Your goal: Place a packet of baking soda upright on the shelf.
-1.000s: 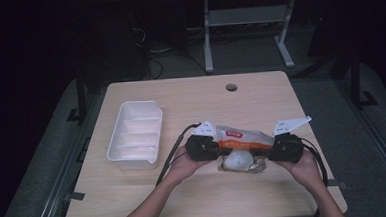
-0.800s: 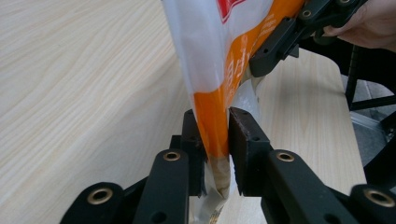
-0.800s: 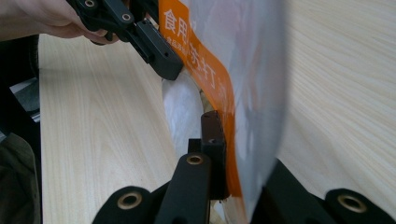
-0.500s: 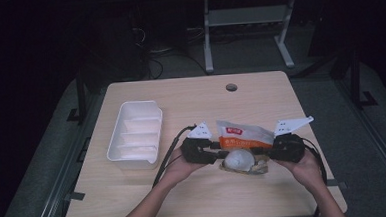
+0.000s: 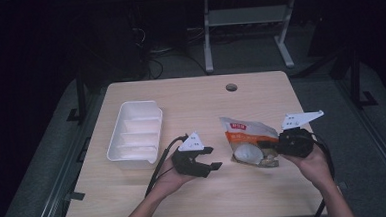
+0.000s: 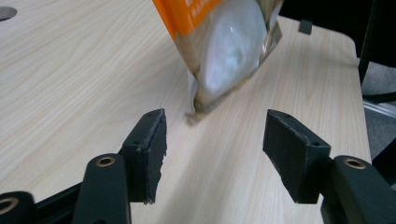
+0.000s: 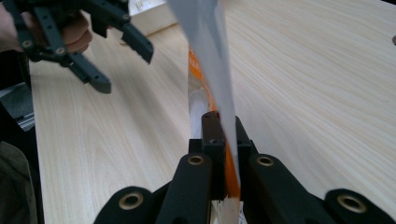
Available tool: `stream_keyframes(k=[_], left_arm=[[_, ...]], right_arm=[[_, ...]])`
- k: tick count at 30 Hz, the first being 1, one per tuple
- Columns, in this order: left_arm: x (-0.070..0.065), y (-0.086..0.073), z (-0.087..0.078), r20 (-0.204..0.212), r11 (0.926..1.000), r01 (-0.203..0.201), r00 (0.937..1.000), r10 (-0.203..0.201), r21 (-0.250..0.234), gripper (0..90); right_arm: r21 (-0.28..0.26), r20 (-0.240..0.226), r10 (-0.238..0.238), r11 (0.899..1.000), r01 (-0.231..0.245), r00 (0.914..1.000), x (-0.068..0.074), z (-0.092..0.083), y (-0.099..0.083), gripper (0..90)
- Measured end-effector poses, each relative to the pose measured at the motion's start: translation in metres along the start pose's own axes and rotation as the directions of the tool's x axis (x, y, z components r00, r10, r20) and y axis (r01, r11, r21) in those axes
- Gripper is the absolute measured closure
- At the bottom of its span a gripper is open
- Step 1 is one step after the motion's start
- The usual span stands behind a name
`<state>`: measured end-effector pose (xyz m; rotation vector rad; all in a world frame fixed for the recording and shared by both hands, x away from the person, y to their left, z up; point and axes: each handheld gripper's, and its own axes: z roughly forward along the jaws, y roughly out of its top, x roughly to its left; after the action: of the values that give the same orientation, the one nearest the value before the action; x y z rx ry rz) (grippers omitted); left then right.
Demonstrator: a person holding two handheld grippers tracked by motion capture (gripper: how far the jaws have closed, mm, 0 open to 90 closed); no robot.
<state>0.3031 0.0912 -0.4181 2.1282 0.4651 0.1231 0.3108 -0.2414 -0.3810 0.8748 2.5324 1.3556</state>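
Note:
An orange-and-white snack bag [image 5: 246, 133] with a clear window showing a round white piece [image 5: 247, 153] sits right of the table's centre. My right gripper [image 5: 266, 145] is shut on the bag's right edge. In the right gripper view its jaws [image 7: 219, 128] pinch the bag [image 7: 205, 56], which stands edge-on and tilted above the wood. My left gripper [image 5: 211, 158] is open, a short way left of the bag and apart from it. In the left gripper view the bag [image 6: 229, 51] hangs ahead of the open jaws [image 6: 212, 137], with its lower corner near the table.
A white divided tray [image 5: 134, 131] lies on the left part of the wooden table [image 5: 191, 103]. A round cable hole [image 5: 231, 87] is at the far middle. Cables trail from both grippers toward the front edge. The floor around is dark.
My left gripper has let go of the bag, opened and drawn back to the left. The right gripper still holds the bag, which now stands more upright.

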Motion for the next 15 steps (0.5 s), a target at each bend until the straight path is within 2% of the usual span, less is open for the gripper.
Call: stream_keyframes(k=[7, 15], left_arm=[[-0.011, -0.014, -0.012, -0.027, 0.9987, -0.042, 0.9987, 0.043, 0.028, 35.1], [-0.013, -0.028, -0.022, -0.035, 0.9989, -0.032, 0.9989, 0.033, 0.035, 35.1]], right_arm=[[0.008, 0.007, 0.003, 1.000, -0.003, 1.0000, -0.002, 0.002, 0.012, 89.9], [0.009, 0.011, -0.004, 1.000, 0.003, 0.9999, 0.002, 0.010, 0.028, 90.0]])
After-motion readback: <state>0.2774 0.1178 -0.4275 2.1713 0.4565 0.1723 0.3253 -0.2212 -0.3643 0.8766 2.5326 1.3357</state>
